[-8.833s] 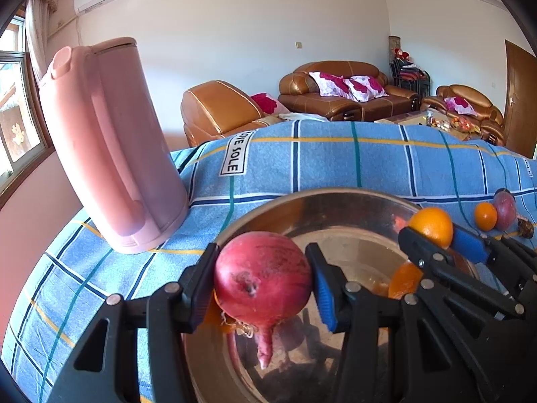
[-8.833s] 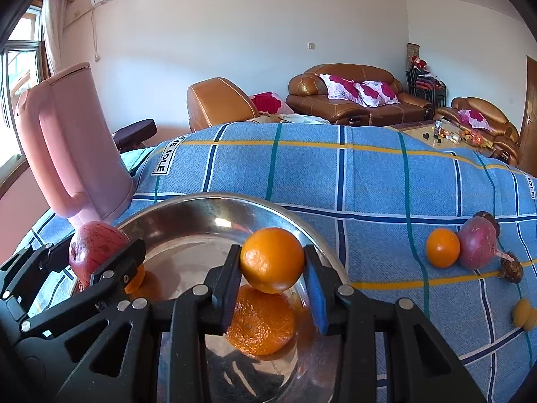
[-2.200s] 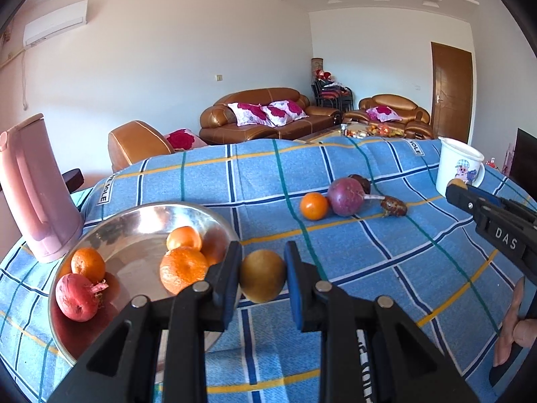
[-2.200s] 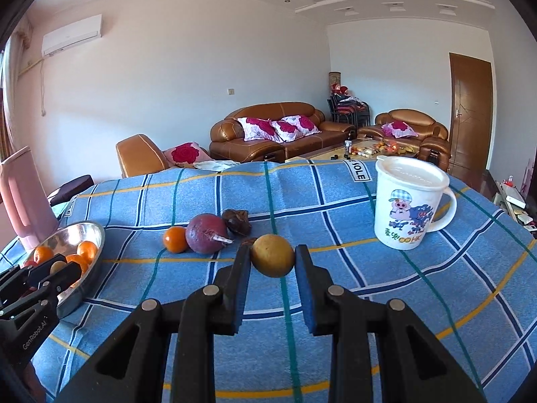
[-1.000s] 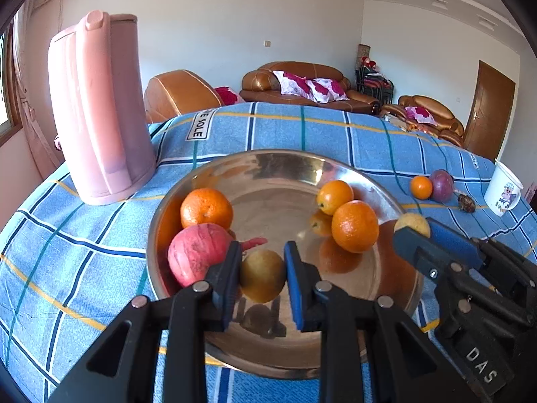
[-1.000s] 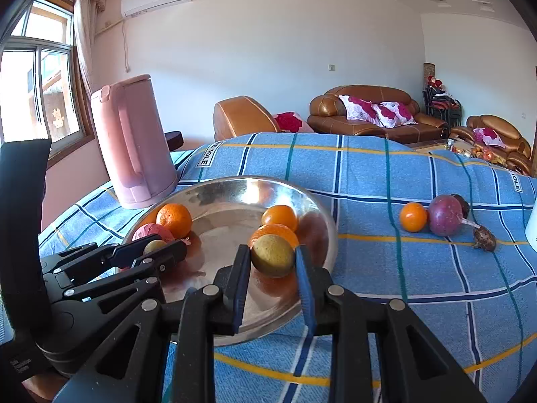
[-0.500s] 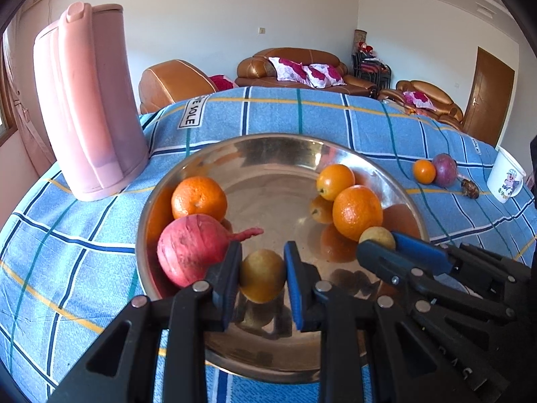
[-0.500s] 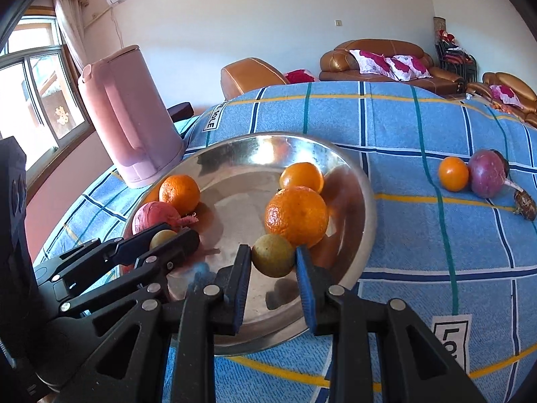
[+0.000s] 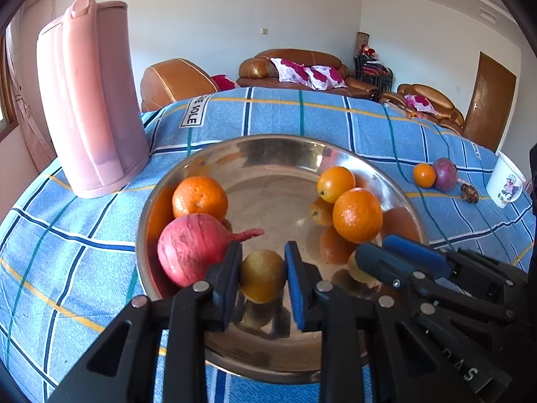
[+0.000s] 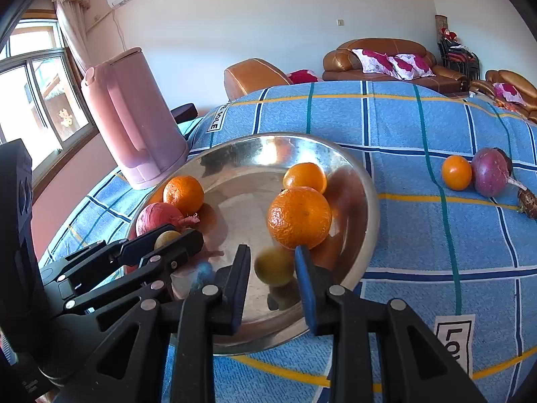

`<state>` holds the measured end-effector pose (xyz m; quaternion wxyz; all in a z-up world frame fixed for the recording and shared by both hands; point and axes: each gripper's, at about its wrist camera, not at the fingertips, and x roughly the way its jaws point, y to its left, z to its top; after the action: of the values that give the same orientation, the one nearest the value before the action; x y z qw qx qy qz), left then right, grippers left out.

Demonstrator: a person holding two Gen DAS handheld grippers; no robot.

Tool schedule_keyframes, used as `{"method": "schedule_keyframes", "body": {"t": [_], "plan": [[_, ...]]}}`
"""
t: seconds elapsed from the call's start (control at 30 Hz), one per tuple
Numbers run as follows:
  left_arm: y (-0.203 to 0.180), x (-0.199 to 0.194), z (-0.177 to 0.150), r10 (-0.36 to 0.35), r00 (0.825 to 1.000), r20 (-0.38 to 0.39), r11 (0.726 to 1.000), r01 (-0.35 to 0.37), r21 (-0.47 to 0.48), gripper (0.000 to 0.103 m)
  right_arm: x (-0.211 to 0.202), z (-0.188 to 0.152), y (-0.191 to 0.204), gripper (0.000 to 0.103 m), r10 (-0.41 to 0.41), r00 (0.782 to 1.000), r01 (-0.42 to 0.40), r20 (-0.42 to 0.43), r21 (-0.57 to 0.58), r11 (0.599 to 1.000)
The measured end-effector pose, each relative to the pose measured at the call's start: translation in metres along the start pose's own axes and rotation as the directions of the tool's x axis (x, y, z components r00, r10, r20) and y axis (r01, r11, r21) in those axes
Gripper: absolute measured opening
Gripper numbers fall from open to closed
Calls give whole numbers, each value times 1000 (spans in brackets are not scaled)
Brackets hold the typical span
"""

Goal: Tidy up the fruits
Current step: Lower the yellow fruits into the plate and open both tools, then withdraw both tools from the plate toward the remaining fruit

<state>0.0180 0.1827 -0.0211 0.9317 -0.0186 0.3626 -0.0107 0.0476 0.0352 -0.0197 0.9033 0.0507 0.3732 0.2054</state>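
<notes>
Just released, lower centre: small yellow-green round fruit blurring down from the slackened right hand-held gripper into the shiny steel bowl. Alongside, twin yellowish fruit clenched in the left hand-held gripper, likely next to drop.

yellow fruit blurred between right fingers; cup partly cut by the lens rim

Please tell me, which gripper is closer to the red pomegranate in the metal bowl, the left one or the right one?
Left. The left gripper, holding a yellow fruit, has one finger right against the pomegranate. The right gripper is across the bowl, beside the big orange.
</notes>
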Motion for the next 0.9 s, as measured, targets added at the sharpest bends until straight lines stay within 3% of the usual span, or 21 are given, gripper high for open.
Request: {"method": "schedule_keyframes", "body": {"t": [0.17, 0.33, 0.4, 0.47, 0.5, 0.53, 0.6, 0.73, 0.9], "plan": [[2, -3, -2, -3, 1000, 15, 1000, 3, -13, 29, -3, 0, 0, 31, 11, 1000, -11, 16, 3, 1000], [5, -8, -2, -29, 999, 45, 998, 31, -53, 39, -10, 1, -8, 32, 56, 997, -59, 55, 44, 997], [7, -12, -3, -43, 997, 68, 996, 48, -74, 44, -15, 2, -13, 37, 77, 993, -83, 86, 78, 993], [10, -17, -2, -50, 994, 100, 993, 61, -103, 50, -20, 4, -21, 54, 87, 989, -101, 118, 122, 987], [12, -19, -2, -53, 992, 115, 992, 66, -111, 59, -21, 4, -26, 61, 102, 986, -122, 131, 152, 981], [11, -20, -2, -45, 991, 123, 992, 59, -113, 80, -23, 5, -30, 74, 120, 982, -145, 143, 178, 973], [10, -27, -2, 55, 984, 172, 993, -36, -113, 99, -27, 4, -36, 82, 126, 978, -161, 168, 214, 964], [11, -43, -2, 145, 946, 291, 985, -111, -130, 102, -39, 6, -36, 82, 32, 976, -75, 217, 195, 978], [10, -41, -1, 164, 941, 295, 984, -134, -121, 103, -44, 6, -41, 82, -149, 964, 112, 221, 170, 979]]}}
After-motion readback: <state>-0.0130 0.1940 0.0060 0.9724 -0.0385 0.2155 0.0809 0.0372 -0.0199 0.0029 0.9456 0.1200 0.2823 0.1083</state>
